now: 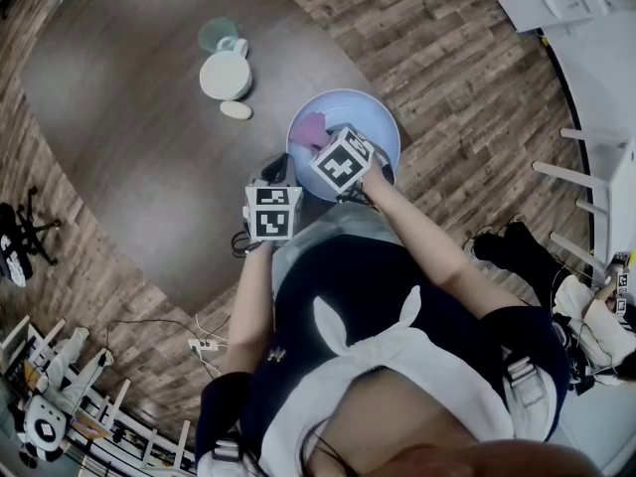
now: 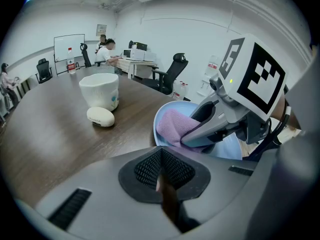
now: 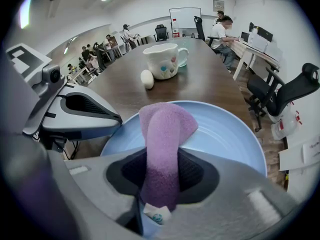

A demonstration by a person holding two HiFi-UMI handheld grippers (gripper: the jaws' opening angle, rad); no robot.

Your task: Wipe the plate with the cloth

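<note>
Two jaws of the right gripper [image 3: 160, 181] are clamping the purple cloth [image 3: 164, 129] between them, so this claw is gripping rather than standing empty. The cloth's long axis is running straight out from the jaws, along the line the gripper is pointing, and its free end is lying on the near-left part of the pale blue plate [image 3: 230, 139]. The plate's bare face is spreading ahead and to the right of the cloth, so I judge the wipe is calling for a sweep that way. The left gripper [image 2: 161, 180] is sitting with its jaws together, nothing showing between them, just beside the plate's near-left rim; whether it is touching, I cannot tell. Farther off, a mug [image 3: 162, 60] is standing on the table [image 3: 210, 81], well apart.
</note>
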